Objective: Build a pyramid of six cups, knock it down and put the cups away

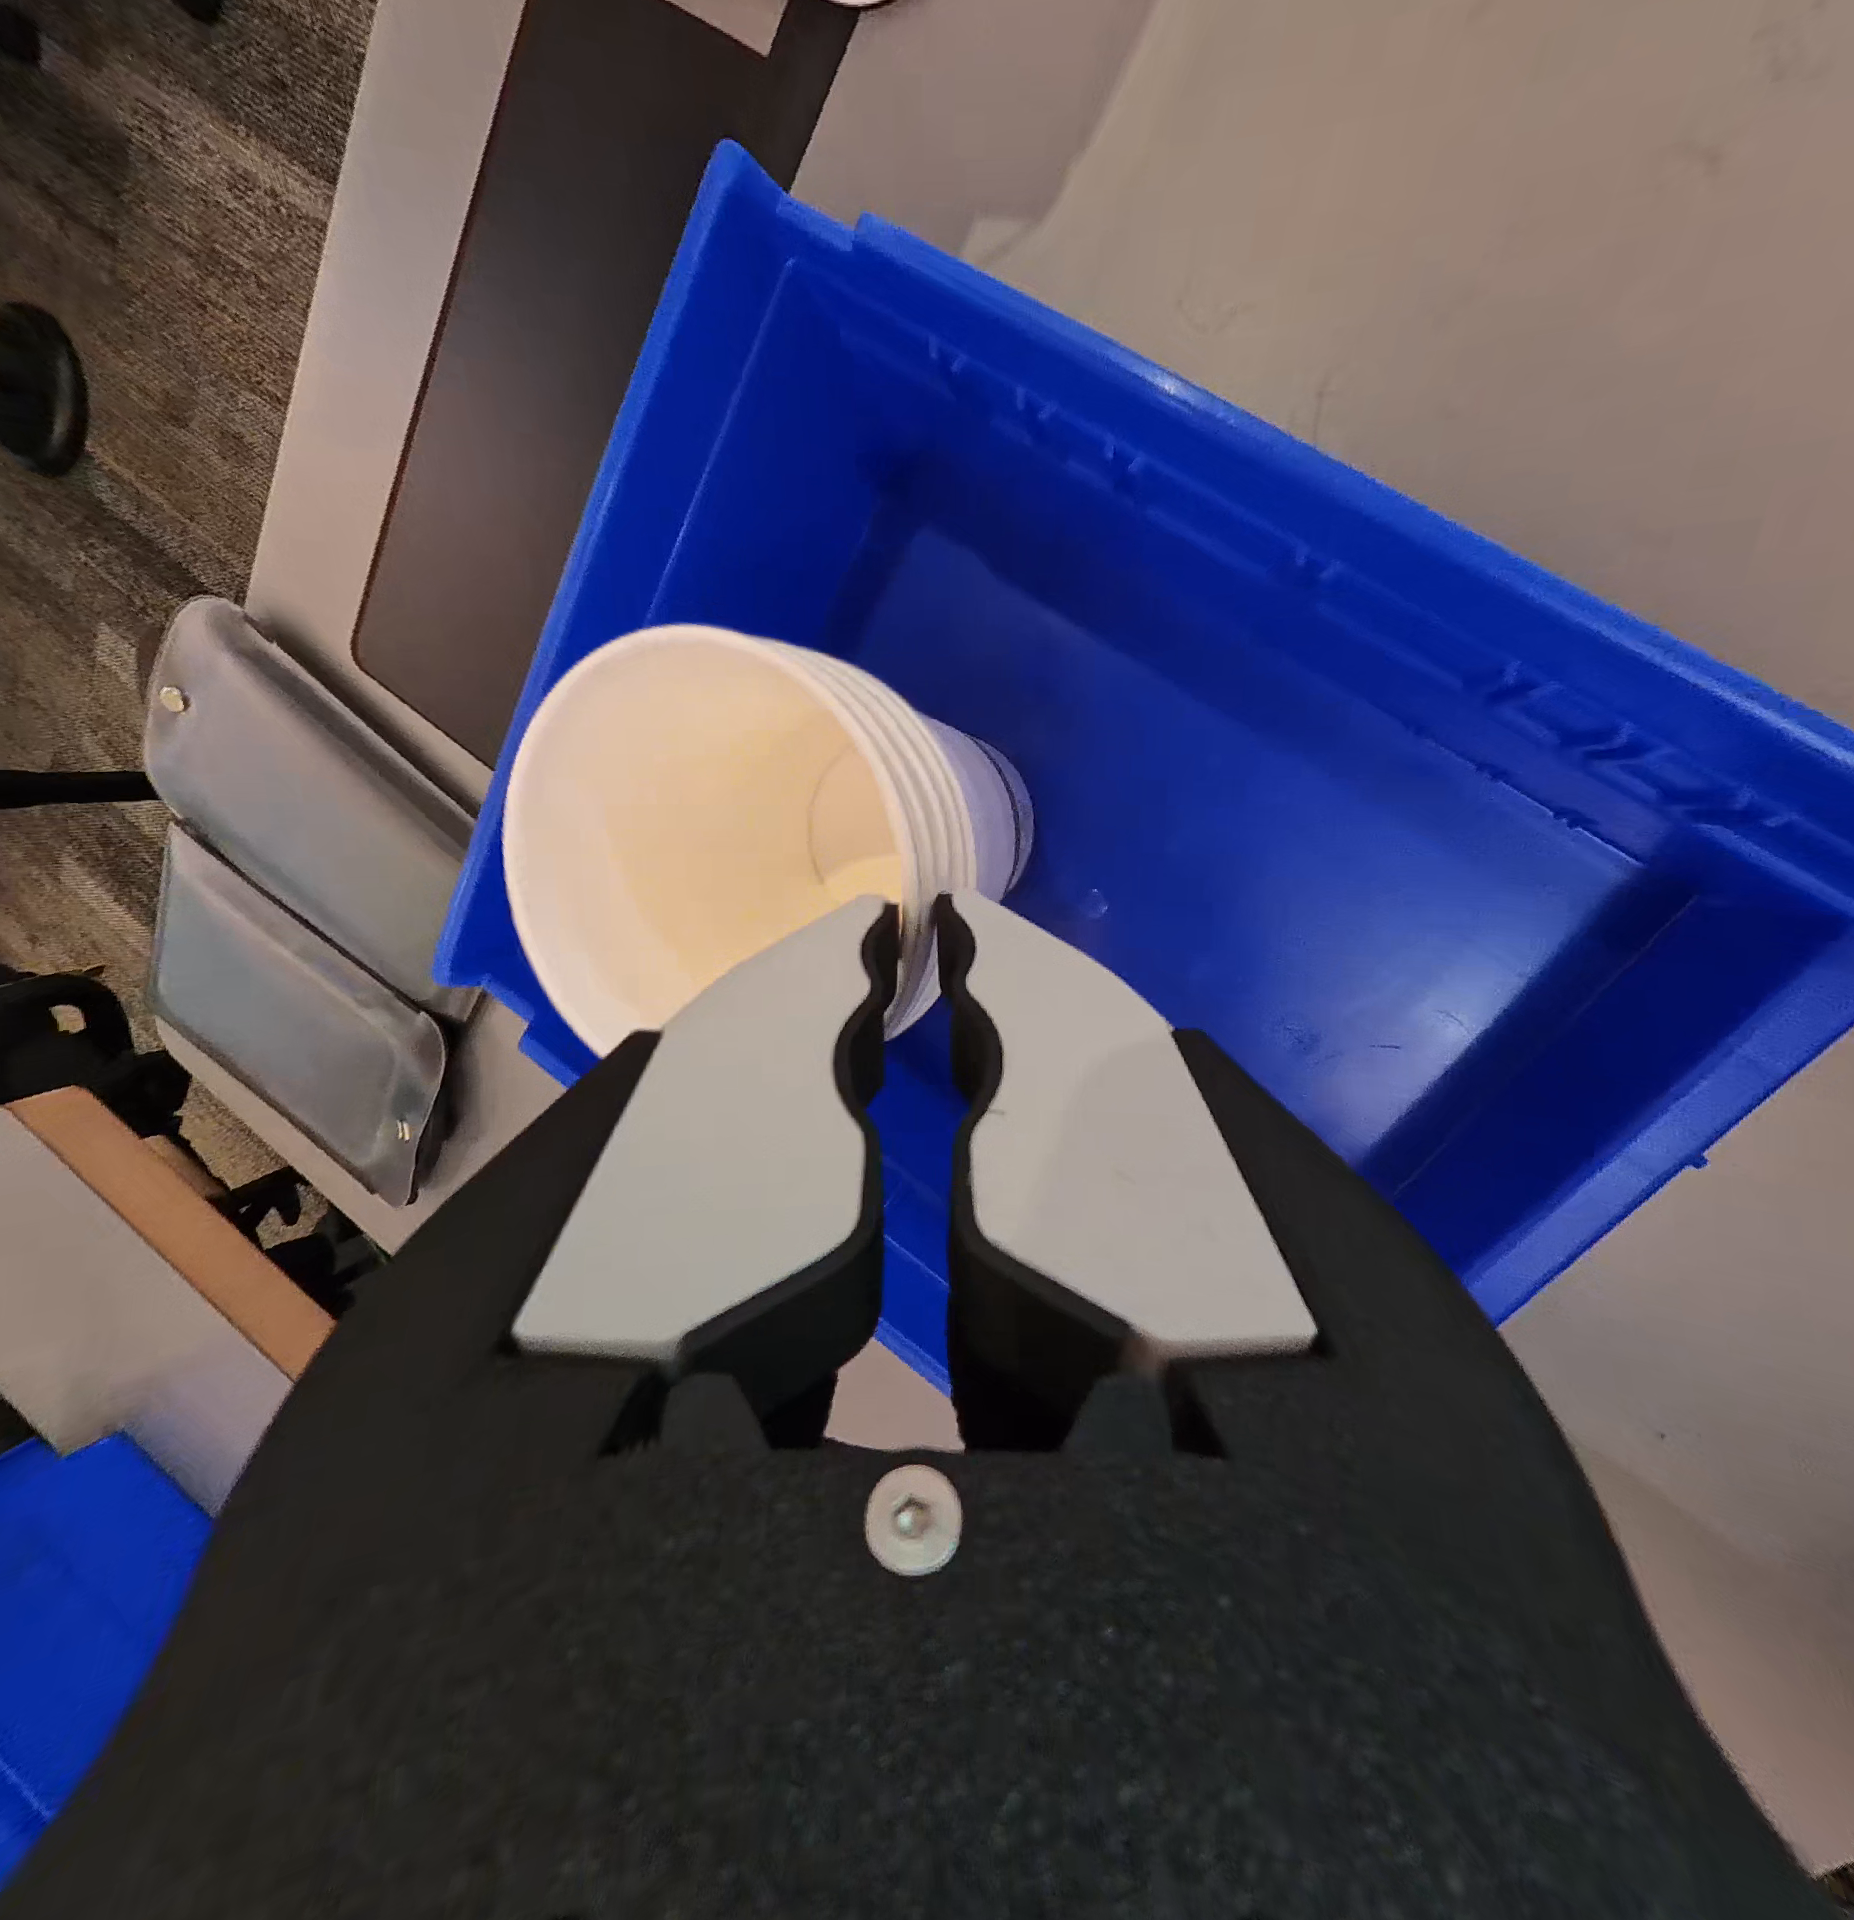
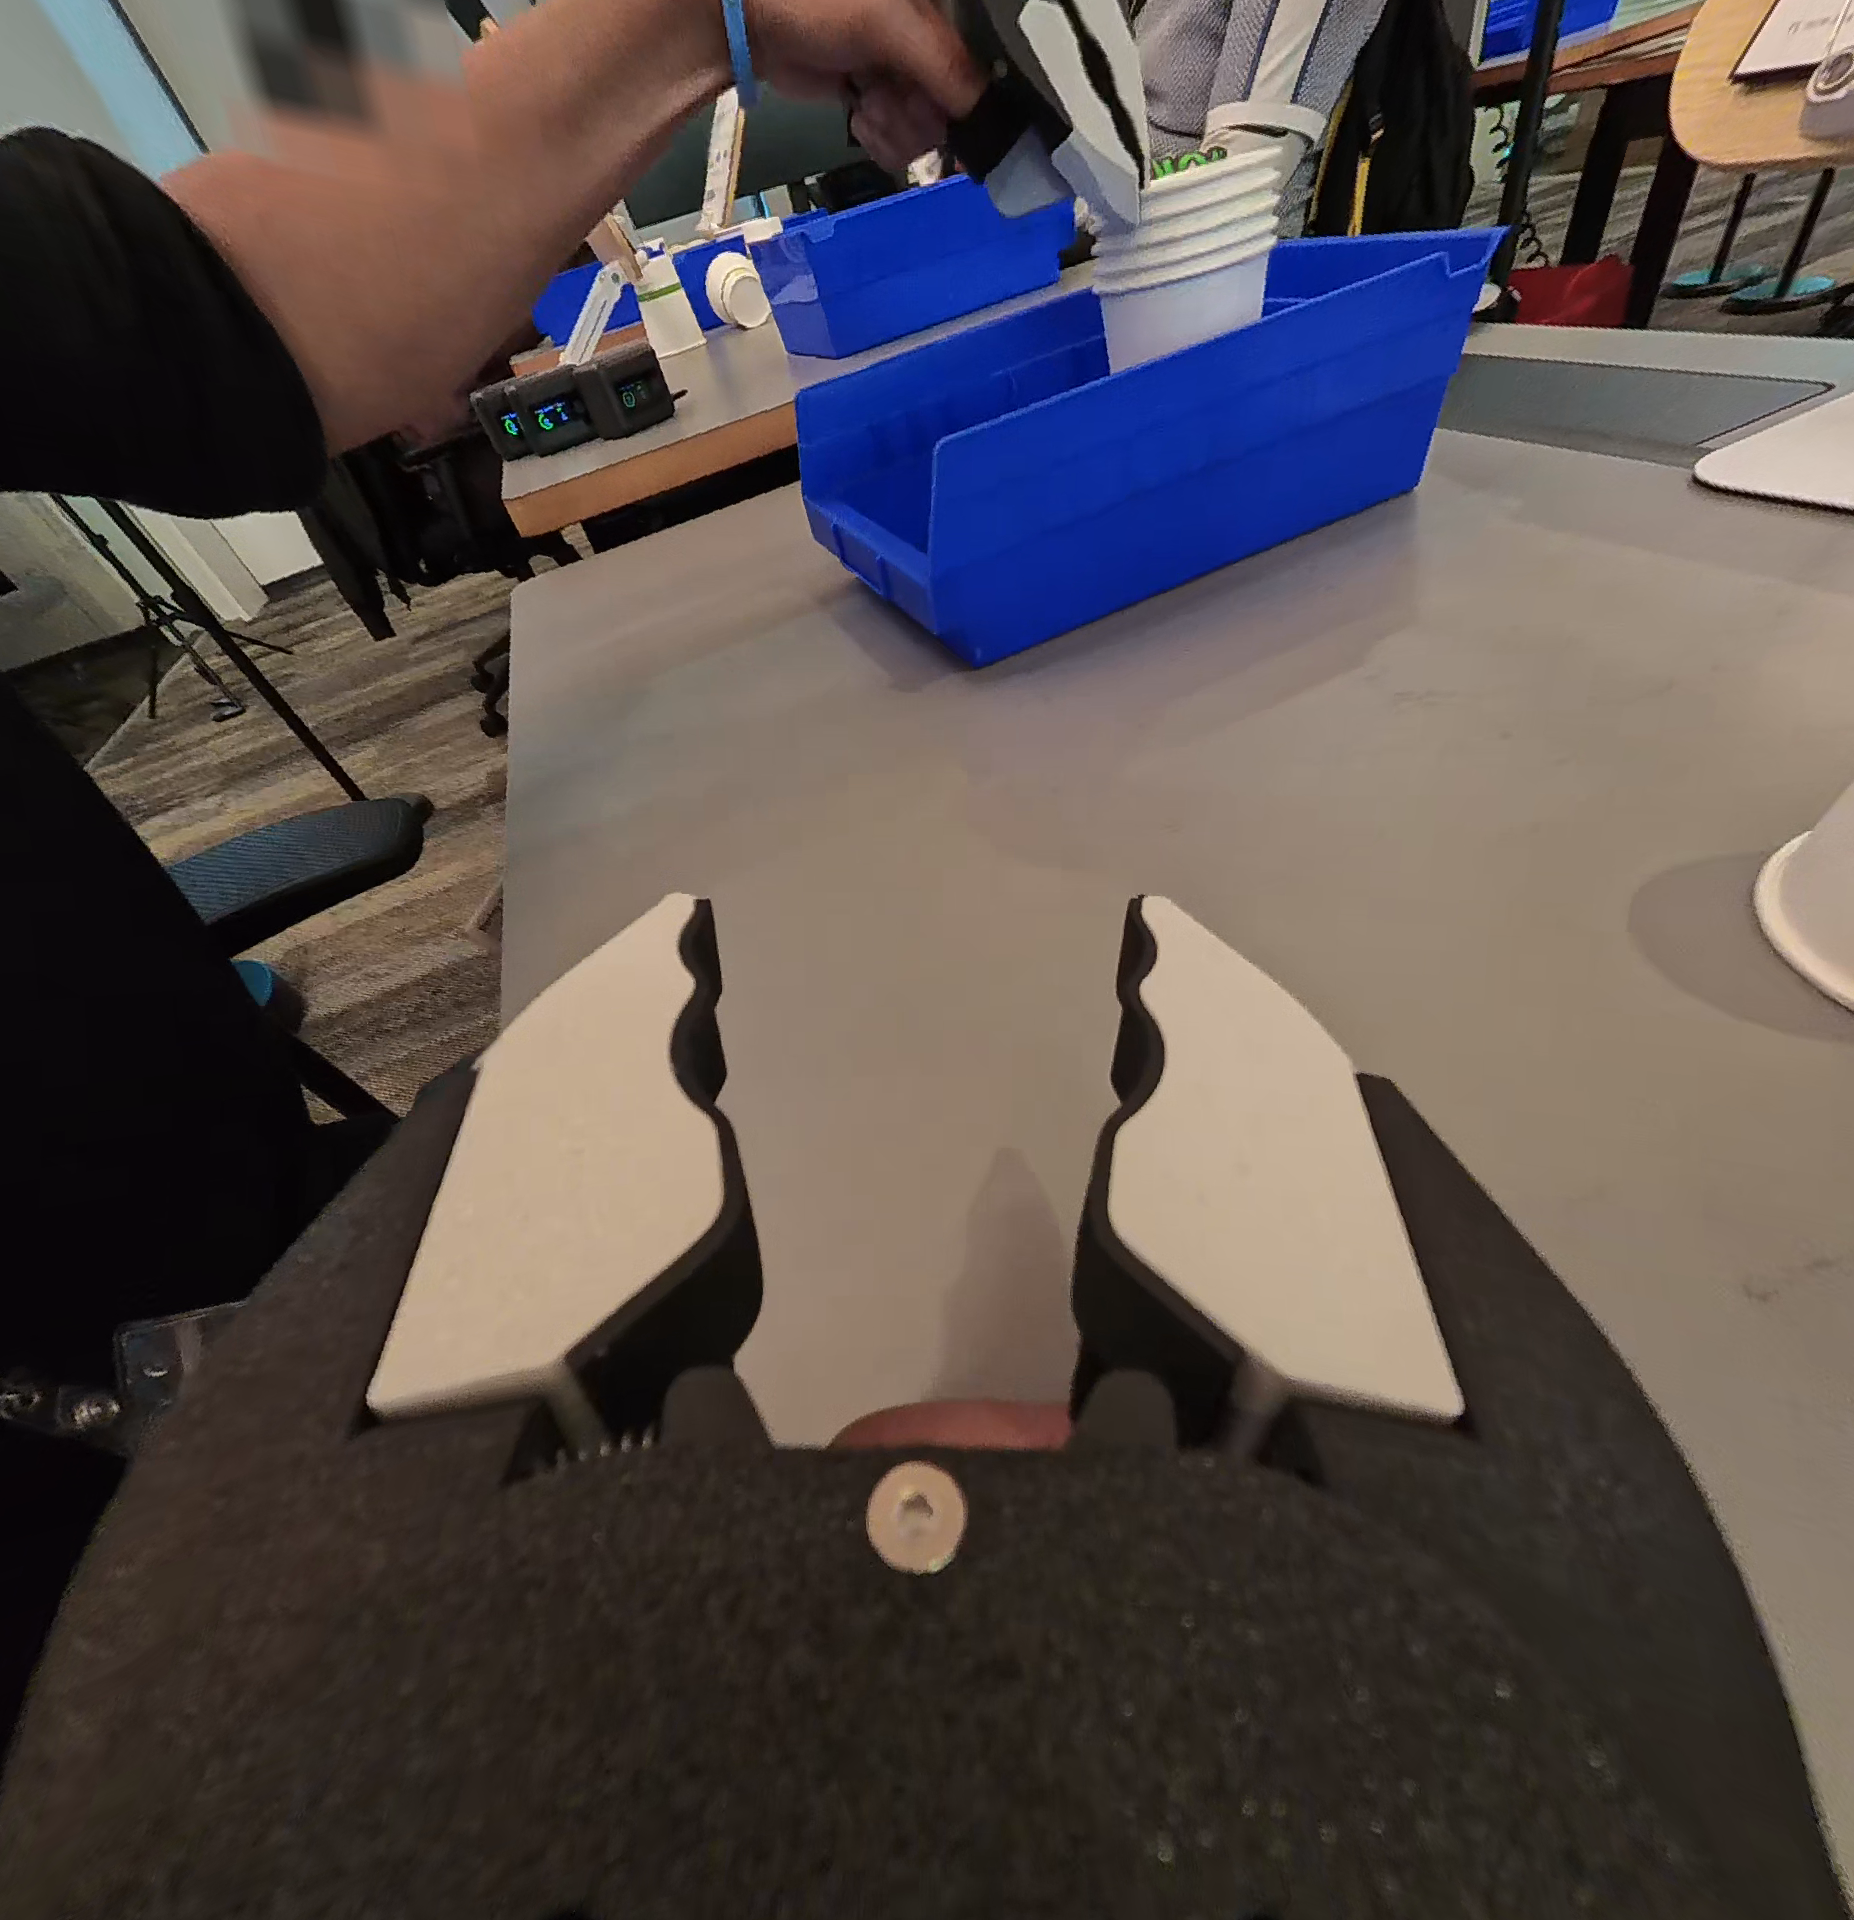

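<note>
A nested stack of several white paper cups (image 1: 715, 821) hangs mouth-up over the blue bin (image 1: 1318, 831). My left gripper (image 1: 912, 914) is shut on the stack's rim wall, one finger inside the cup and one outside. In the right wrist view the cup stack (image 2: 1188, 275) stands with its lower part inside the blue bin (image 2: 1162, 488), held from above by the left gripper (image 2: 1094, 156) in a person's hand. My right gripper (image 2: 918, 914) is open and empty, low over the grey table (image 2: 1006, 769), well short of the bin.
The bin sits near the table's far left corner. A white rounded base (image 2: 1827, 935) stands at the right edge and a flat white object (image 2: 1806, 457) at the far right. Another table behind holds a second blue bin (image 2: 902, 270) and small devices (image 2: 570, 405). A chair (image 2: 299, 852) stands left.
</note>
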The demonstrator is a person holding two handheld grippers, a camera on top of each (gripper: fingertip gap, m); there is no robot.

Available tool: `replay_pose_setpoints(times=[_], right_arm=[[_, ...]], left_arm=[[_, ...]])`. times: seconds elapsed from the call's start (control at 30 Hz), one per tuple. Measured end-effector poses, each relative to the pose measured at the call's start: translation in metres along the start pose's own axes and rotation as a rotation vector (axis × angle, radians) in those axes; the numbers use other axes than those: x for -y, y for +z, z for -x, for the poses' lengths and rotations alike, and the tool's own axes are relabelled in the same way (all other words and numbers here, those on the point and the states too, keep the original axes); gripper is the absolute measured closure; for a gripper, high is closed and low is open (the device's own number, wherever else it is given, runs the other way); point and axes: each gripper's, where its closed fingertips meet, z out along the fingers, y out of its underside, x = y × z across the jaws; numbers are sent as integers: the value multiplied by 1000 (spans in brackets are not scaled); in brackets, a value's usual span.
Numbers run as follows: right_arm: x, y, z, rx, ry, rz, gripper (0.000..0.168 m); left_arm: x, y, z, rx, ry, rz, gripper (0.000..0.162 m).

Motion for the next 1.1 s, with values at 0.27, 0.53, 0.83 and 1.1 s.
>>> replay_pose_setpoints(times=[0.27, 0.53, 0.83, 1.1], right_arm=[[-2, 6, 2, 29, 23, 13, 97], [12, 3, -12, 5, 70, -61, 96], [16, -1, -19, 16, 130, -92, 96], [12, -1, -17, 18, 120, -70, 96]], left_arm=[[0, -3, -8, -61, -20, -22, 157], [13, -29, -10, -87, -29, -85, 158], [15, -37, -14, -104, -21, -77, 159], [11, -24, -13, -158, -63, -53, 158]])
